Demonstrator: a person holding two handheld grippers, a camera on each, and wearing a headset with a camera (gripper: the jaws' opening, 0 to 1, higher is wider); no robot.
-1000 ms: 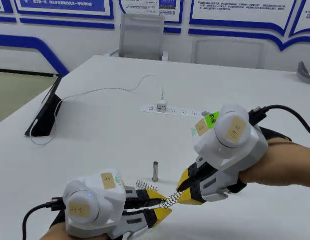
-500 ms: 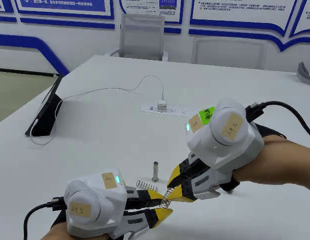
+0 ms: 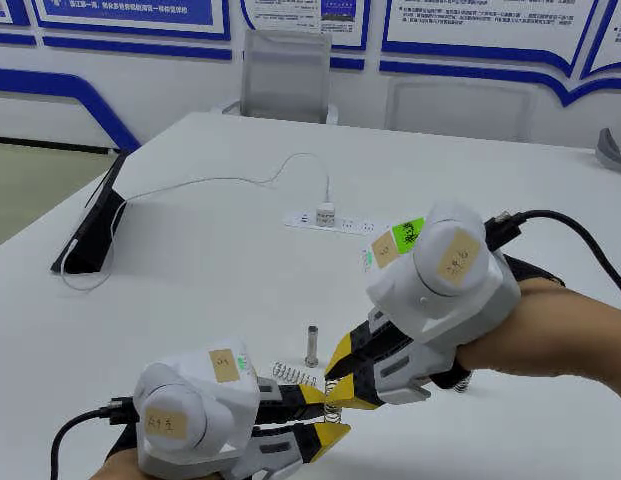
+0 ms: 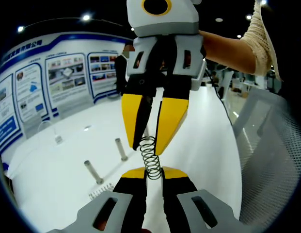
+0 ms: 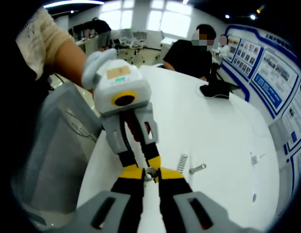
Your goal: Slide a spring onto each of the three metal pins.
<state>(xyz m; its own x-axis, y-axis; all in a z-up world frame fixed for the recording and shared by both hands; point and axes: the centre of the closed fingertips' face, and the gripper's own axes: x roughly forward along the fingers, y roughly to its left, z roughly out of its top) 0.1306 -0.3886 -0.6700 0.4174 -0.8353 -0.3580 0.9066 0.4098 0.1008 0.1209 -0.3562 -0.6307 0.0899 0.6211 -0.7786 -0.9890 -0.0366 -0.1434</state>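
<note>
Well, the gap between my two tools has closed up. A second ago the spring point(image 4: 151, 158) was drawn out on a slant between them, with my right hand-held gripper point(image 3: 337, 386) further off to the right. Since then I have brought that one in and down, and the coil now stands short between the two sets of yellow tips, low over the bench point(image 3: 190, 260).

In the left gripper view, my left hand-held gripper point(image 4: 153, 173) is pinched on the lower end of the spring. The right one's jaws are nipped around its upper turns, so both are clamped on the same piece. The right gripper view looks almost straight down the coil's bore, which sits where the tips meet.

As I judge it, I am in the middle of a regrip, not a placement. The nearest metal pin point(image 3: 311, 345) stands upright and bare just behind the tips. The left gripper view shows a pair of pins point(image 4: 121, 149), both bare as well. A spare spring point(image 3: 293, 374) lies flat on the bench beside the left tool. So none of the pins I can see is loaded yet. Next, one side must let go so the other can carry an open end over a pin, and a slip at release could let the coil jump away.
</note>
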